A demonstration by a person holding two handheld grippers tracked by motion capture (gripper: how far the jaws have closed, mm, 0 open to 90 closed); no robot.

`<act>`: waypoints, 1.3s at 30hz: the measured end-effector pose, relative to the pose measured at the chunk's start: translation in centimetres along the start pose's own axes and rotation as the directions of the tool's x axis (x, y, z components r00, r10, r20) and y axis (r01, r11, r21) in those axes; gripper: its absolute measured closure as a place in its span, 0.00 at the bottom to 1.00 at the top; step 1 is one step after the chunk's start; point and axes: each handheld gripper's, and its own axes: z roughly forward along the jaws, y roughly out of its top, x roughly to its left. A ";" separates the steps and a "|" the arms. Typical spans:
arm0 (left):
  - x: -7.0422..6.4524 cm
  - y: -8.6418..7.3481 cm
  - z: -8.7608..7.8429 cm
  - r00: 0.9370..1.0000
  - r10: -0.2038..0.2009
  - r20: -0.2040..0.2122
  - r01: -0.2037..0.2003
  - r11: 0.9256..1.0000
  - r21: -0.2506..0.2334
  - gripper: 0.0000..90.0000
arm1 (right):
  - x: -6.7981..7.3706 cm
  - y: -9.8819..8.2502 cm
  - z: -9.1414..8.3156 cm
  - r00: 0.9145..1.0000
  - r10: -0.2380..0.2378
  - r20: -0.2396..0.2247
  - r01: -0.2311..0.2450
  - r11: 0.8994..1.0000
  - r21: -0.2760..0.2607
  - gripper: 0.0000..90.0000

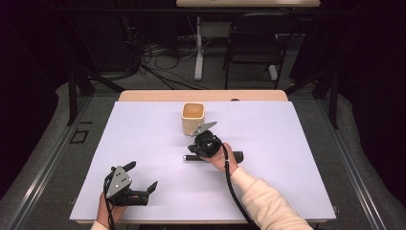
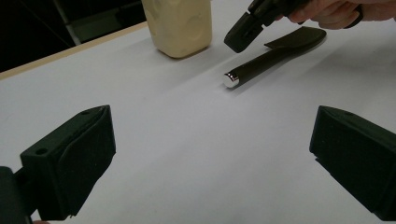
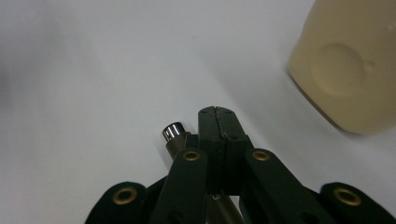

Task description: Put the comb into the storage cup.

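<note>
A black spatula [image 1: 210,157] with a chrome-capped handle [image 2: 261,65] lies on the white table top [image 1: 143,139], its cap [image 3: 173,131] pointing left. My right gripper [image 1: 193,147] hovers just over the handle near the cap. Its jaws [image 3: 217,122] are shut pad against pad with nothing between them, and the handle passes beneath. A cream square cup [image 1: 193,117] stands upright just behind it. My left gripper [image 1: 141,176] rests near the front left of the table. Its jaws [image 2: 210,154] stand wide open and empty, facing the spatula.
The cream cup [image 2: 180,25] is close to the right gripper's far side [image 3: 350,70]. A wooden table edge [image 1: 201,95] runs along the back. Beyond it stand a dark chair [image 1: 253,45] and loose cables on the floor [image 1: 158,60].
</note>
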 end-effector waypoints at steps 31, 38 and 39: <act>0.1 0.0 0.0 1.000 0.003 0.002 -0.003 1.000 0.002 0.00 | 0.9 0.2 1.8 1.000 -0.027 0.004 0.027 0.996 0.088 1.00; 0.0 0.0 0.0 1.000 0.003 0.003 -0.003 1.000 0.001 0.00 | 1.3 -0.3 1.5 0.999 -0.031 -0.012 0.033 0.994 0.103 1.00; 0.0 0.0 0.0 1.000 0.003 0.002 -0.003 1.000 0.003 0.00 | 1.3 -0.4 1.4 0.999 -0.035 -0.015 0.036 0.994 0.103 1.00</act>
